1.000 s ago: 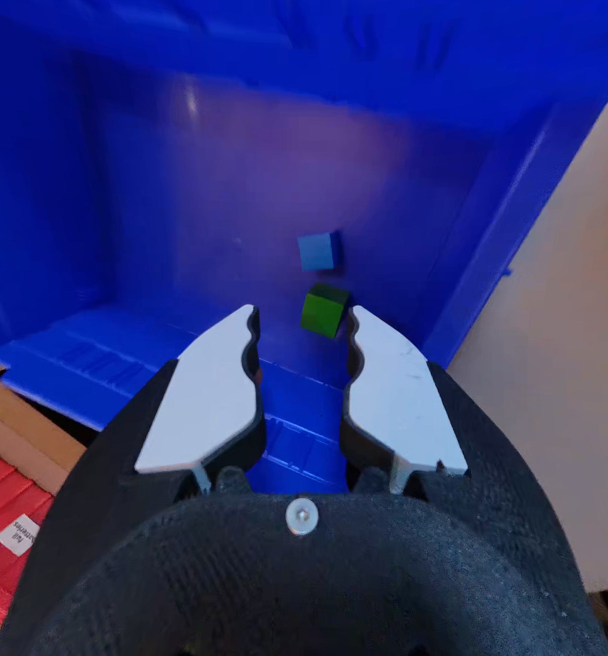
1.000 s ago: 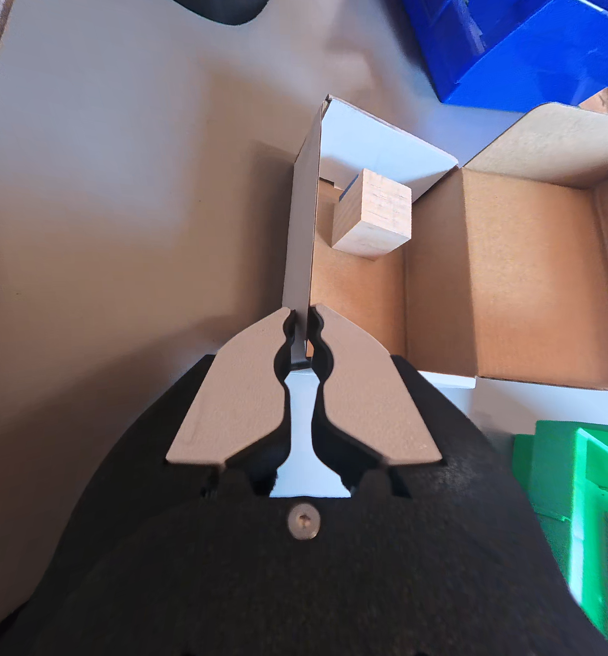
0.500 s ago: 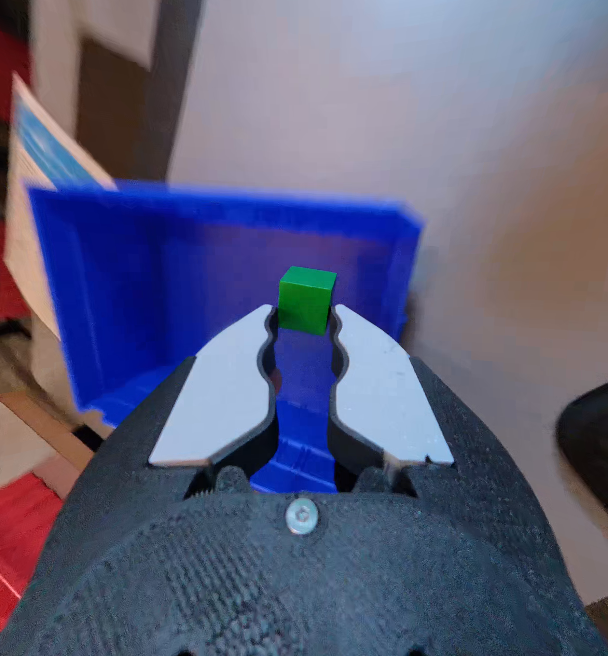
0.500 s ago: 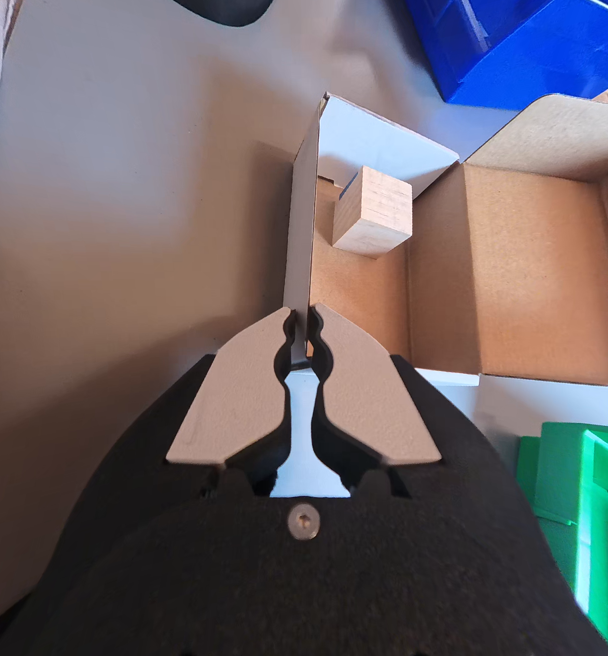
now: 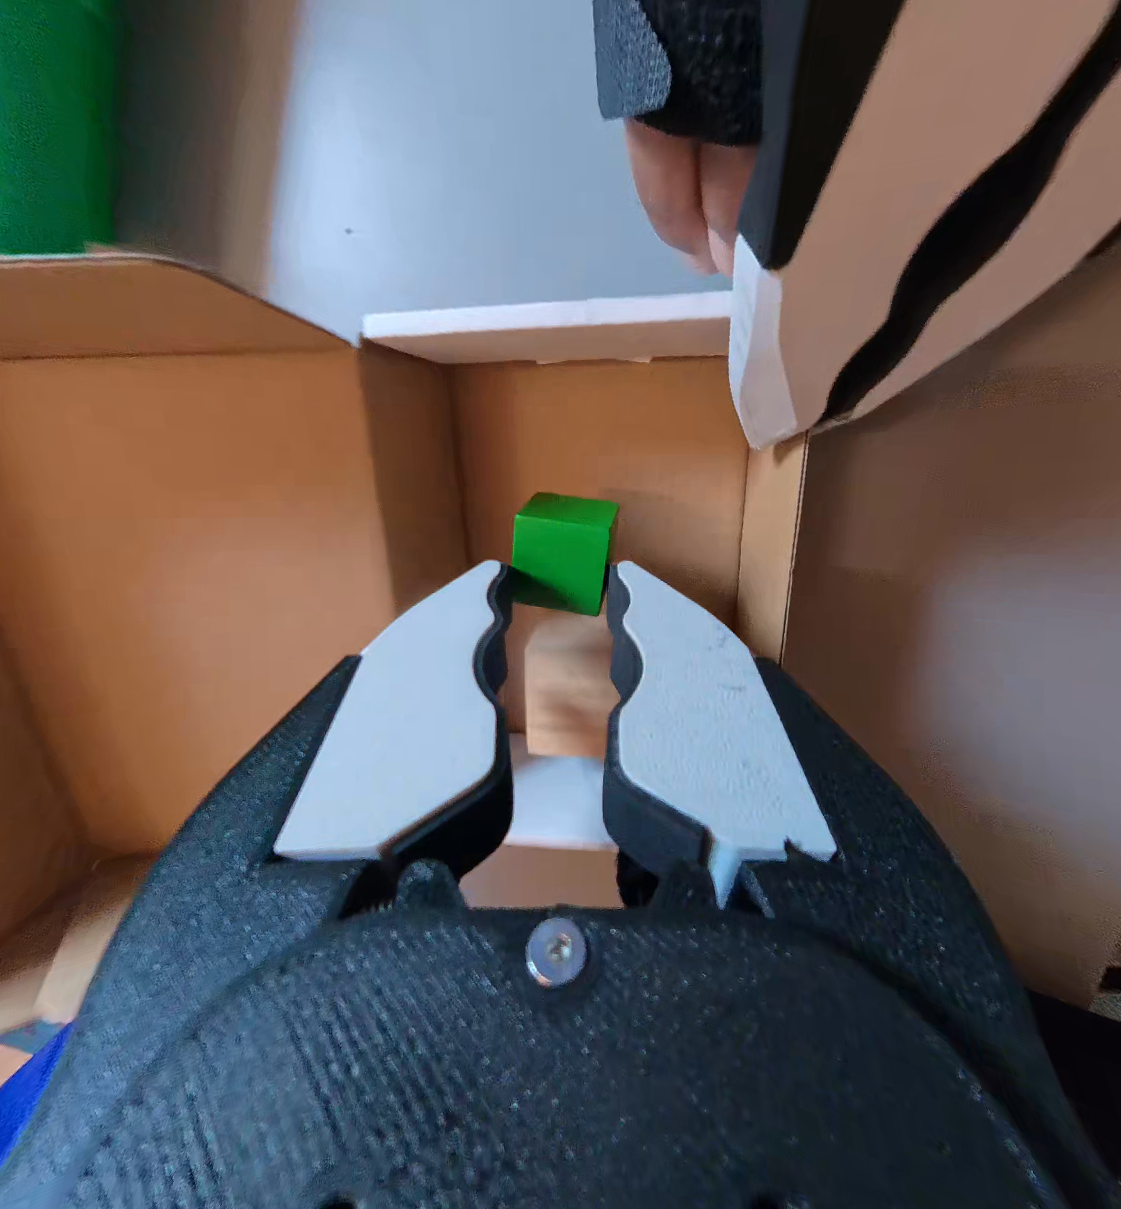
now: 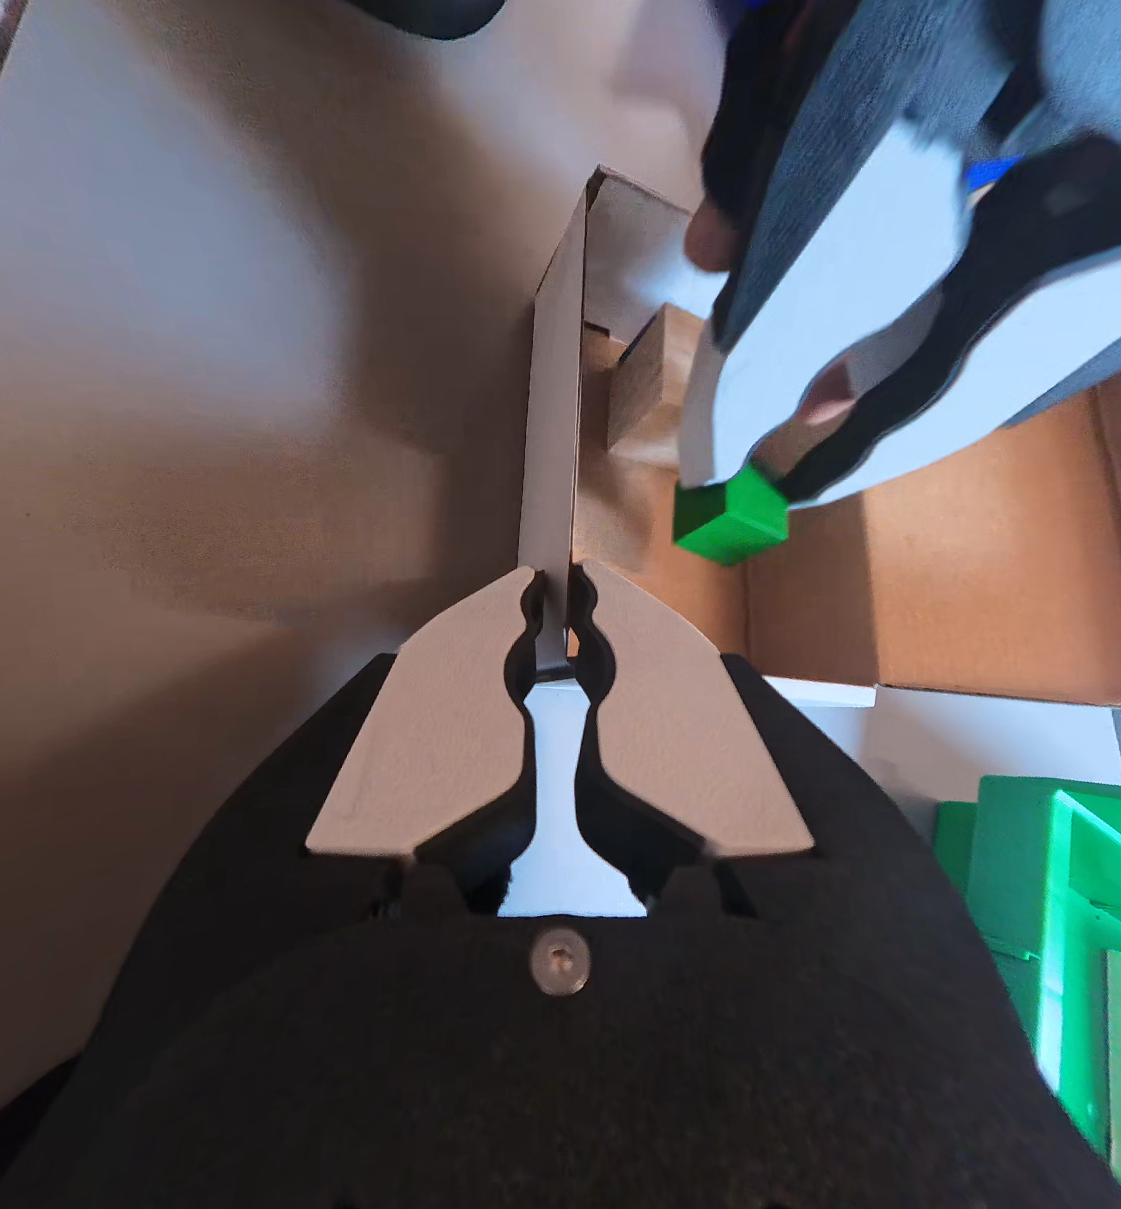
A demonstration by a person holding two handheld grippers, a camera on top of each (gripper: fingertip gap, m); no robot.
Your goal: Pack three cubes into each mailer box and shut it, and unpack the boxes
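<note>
Left gripper (image 5: 558, 576) holds a green cube (image 5: 561, 562) pinched at the very tips of its fingers (image 5: 414, 719); most of the cube sticks out past the tips. Fingers are narrow, set to cube width. The cube hangs over the open mailer box (image 5: 185, 556), above its brown inner floor, not touching it. In the right wrist view the same cube (image 6: 731, 517) sits at the tip of the left gripper (image 6: 761, 484), which comes in from the upper right, blurred.

A wood cube (image 5: 564, 693) lies in the box already, seen through the gap between the left fingers, below and nearer than the green cube. In the right wrist view the wood cube (image 6: 649, 386) is against the upright side wall, partly hidden by the left gripper.

Right gripper (image 6: 558, 615) is clamped on the upright side flap (image 6: 554, 425) of the box, fingers nearly closed with the thin card edge between the tips. The flap stands vertical, white outside. In the left wrist view the right gripper (image 5: 806, 392) shows at upper right, gripping the flap's white edge (image 5: 757, 353), with a hand (image 5: 682, 190) behind it.

Green bin (image 6: 1081, 929) stands on the worktop (image 6: 185, 392) at lower right, just beside the box.
</note>
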